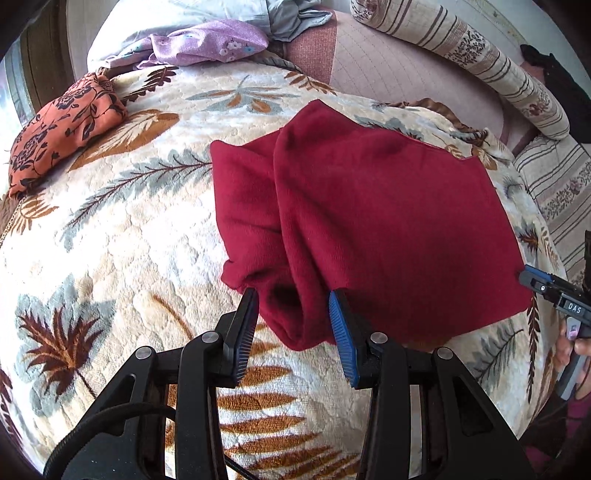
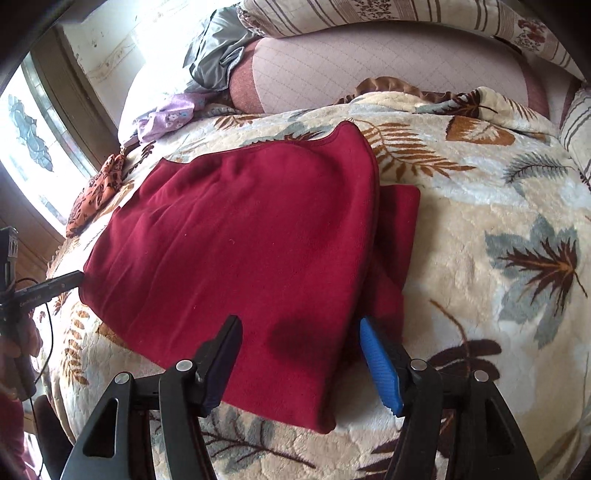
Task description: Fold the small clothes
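A dark red fleece garment (image 1: 369, 221) lies on a leaf-patterned blanket (image 1: 122, 240), with its sleeve side folded over the body. My left gripper (image 1: 293, 295) is open, its fingers on either side of the garment's rolled near-left edge. In the right wrist view the same red garment (image 2: 240, 240) fills the middle. My right gripper (image 2: 299, 325) is open just above its near edge, with a dark shadow patch between the fingers. The right gripper also shows in the left wrist view (image 1: 532, 278) at the garment's right corner. The left gripper shows in the right wrist view (image 2: 70, 278) at the left corner.
An orange floral cloth (image 1: 62, 129) lies folded at the blanket's far left. A purple floral cloth (image 1: 207, 42) and grey clothes (image 1: 291, 18) lie at the back. A striped bolster (image 1: 480, 62) runs along the back right. A window (image 2: 33, 140) is at left.
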